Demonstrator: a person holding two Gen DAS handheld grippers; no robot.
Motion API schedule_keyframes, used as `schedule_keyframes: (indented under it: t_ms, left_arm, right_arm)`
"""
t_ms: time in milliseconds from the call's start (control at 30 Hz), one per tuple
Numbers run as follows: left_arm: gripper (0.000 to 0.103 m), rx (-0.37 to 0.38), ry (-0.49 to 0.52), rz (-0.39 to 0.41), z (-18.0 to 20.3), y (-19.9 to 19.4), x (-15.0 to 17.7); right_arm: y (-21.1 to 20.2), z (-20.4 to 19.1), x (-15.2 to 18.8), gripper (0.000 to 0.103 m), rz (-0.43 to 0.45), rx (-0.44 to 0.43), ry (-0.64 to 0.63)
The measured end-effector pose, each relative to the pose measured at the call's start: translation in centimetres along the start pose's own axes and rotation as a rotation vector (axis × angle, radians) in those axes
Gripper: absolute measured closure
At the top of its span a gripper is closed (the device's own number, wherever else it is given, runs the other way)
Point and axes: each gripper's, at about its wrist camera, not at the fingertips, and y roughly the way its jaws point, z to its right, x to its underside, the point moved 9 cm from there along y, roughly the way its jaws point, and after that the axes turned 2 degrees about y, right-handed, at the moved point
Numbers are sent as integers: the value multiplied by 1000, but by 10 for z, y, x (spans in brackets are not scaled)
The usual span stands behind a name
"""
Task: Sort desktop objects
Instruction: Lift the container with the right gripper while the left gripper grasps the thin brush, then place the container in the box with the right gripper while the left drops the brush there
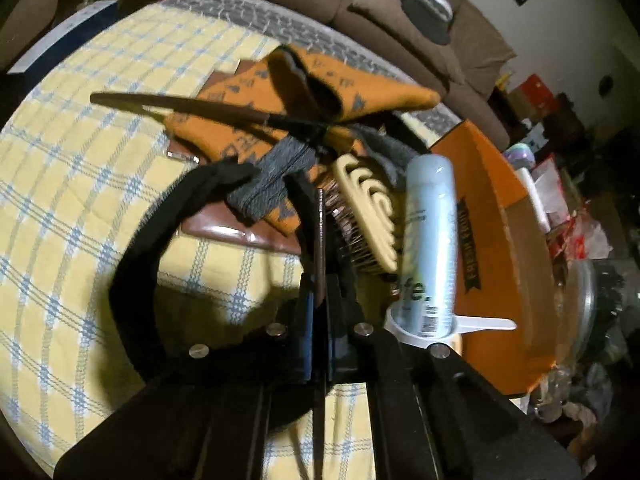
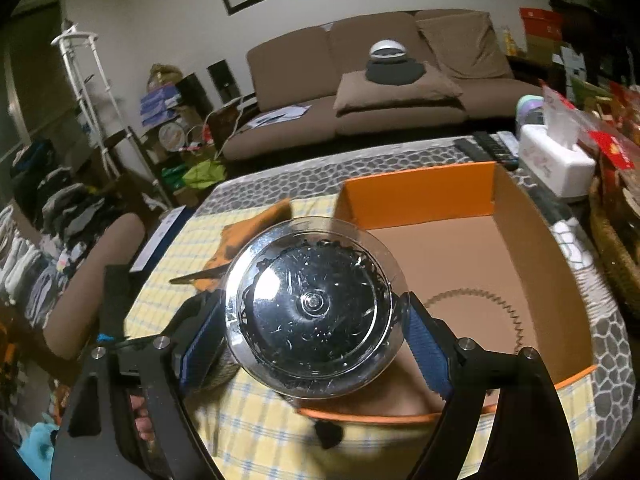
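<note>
Headband (image 1: 132, 264) pinched in left gripper (image 1: 320, 216) jaws, fully closed on its black band. Right gripper (image 2: 316, 312) jaws wide, clamped on clear lidded tub (image 2: 312, 304), ahead over cardboard box (image 2: 552, 264). Risk: slick round tub slips; band snags brush (image 1: 368, 216) beside jaws. Bench has yellow check cloth (image 1: 80, 200); cluttered living room, sofa (image 2: 360, 80) behind.

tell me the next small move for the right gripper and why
Probably carry the jar a little forward and lower it into the box. The right gripper has it clamped between its jaws, about over the box's near edge, and the box floor ahead looks bare.
</note>
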Motion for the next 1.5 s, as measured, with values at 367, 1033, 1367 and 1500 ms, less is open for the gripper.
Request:
schedule_keyframes:
  t_ms: [367,1033,1367,1500]
  left_arm:
    - [98,121,27,37,41,-40,-14]
    - [98,215,183,-36,217,-10,-50]
    - [98,118,241,-90,235,46,-44]
    - [98,85,269,-105,234,63,-45]
  right_arm:
    - [-17,54,-10,17,19,130,-15]
    - [61,129,22,17,-280,319,-52]
    - [80,141,52,17,-389,364,-97]
    - [77,142,53,17,-394,361,-91]
